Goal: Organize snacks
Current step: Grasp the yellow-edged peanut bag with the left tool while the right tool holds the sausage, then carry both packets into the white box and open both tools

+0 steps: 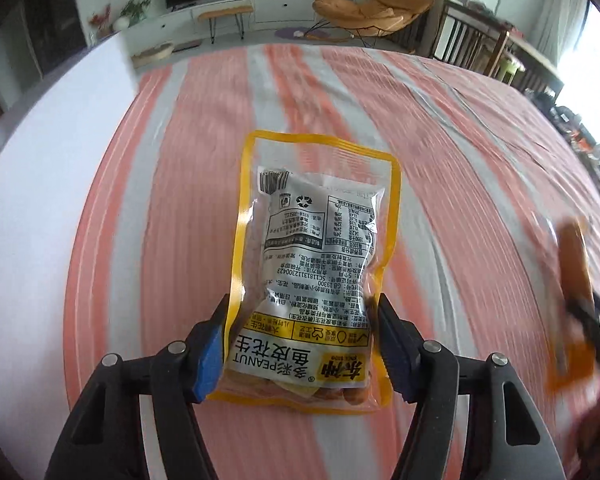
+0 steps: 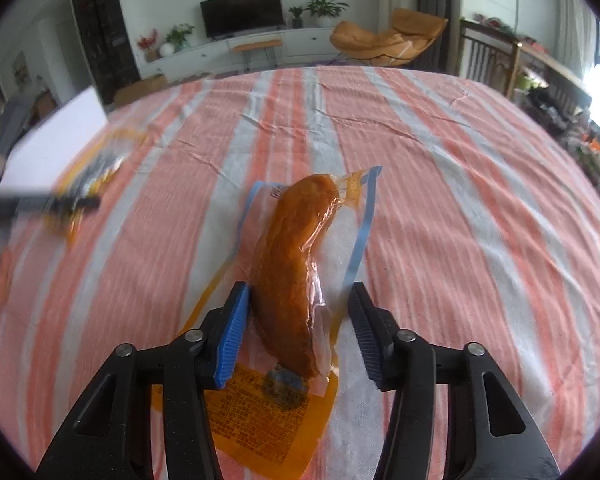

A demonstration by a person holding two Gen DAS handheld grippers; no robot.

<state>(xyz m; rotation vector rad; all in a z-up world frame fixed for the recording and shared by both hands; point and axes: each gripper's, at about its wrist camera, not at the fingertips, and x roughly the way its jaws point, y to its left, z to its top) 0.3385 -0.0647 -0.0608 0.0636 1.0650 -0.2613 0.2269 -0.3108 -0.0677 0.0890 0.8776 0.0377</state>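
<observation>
Left wrist view: the left claw grips the yellow-edged peanut bag by its near end over the striped desk cloth; a blurred sausage pack shows at 3 o'clock. Right wrist view: the right claw straddles the sausage pack lying on the cloth, left pad touching, right pad apart; the peanut bag blurs at 9 o'clock.

My glossy clear-plastic yellow-edged peanut bag and shiny vacuum-sealed orange sausage pack lie on matt, wrinkled pink-striped woven cloth.
</observation>
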